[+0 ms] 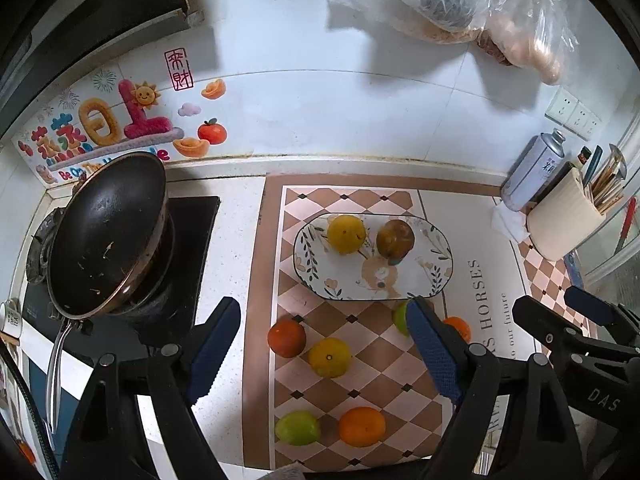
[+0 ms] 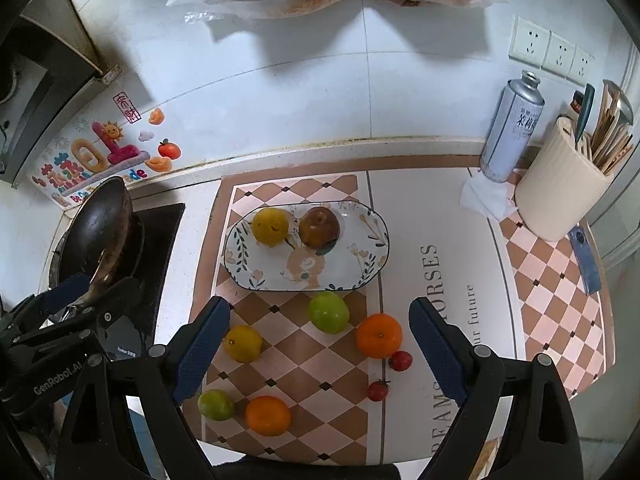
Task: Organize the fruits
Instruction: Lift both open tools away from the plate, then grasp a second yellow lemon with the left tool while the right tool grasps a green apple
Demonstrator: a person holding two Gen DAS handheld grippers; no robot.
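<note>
An oval floral plate on the checkered mat holds a yellow fruit and a brown fruit. Loose on the mat lie a dark orange fruit, a yellow fruit, a green fruit, an orange, another green fruit, another orange and two small red fruits. My left gripper is open and empty above the mat. My right gripper is open and empty.
A black wok sits on the stove at the left. A spray can, a cream utensil holder and crumpled tissue stand at the back right. Plastic bags hang on the tiled wall.
</note>
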